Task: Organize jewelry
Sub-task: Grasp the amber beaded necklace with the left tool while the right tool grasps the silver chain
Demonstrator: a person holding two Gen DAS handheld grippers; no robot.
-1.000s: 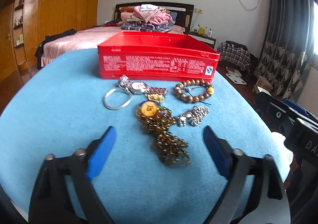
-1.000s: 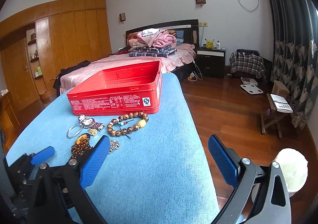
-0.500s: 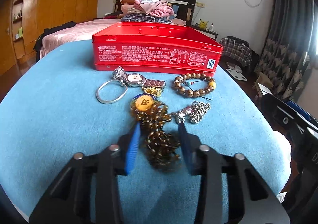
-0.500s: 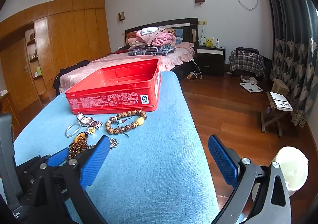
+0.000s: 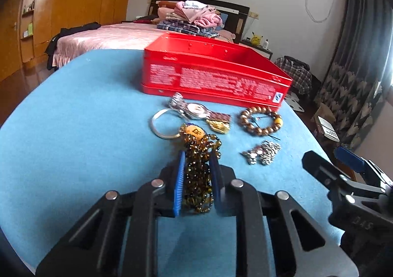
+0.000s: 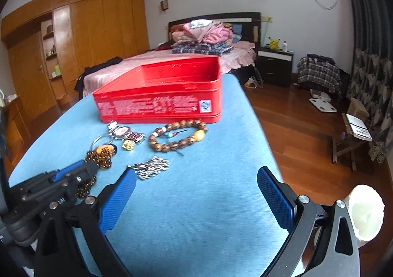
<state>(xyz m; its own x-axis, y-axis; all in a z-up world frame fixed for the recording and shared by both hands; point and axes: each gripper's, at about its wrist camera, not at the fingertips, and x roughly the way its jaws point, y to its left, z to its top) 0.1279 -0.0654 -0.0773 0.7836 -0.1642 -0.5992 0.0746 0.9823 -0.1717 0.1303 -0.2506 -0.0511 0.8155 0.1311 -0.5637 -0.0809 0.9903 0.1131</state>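
The amber bead necklace [image 5: 197, 173] lies bunched on the blue cloth [image 5: 73, 141], in front of the open red tin [image 5: 213, 78]. It looks limp, slick and fairly light, so I would pinch a thick clump rather than a single strand, which might slide out. The left gripper [image 5: 197, 171] tilts down over it; its jaws have just been closing, and the blue pads now squeeze the heap from both sides. The right gripper [image 6: 196, 197] hangs near the cloth's right edge, jaws spread wide and empty, also angled downward.
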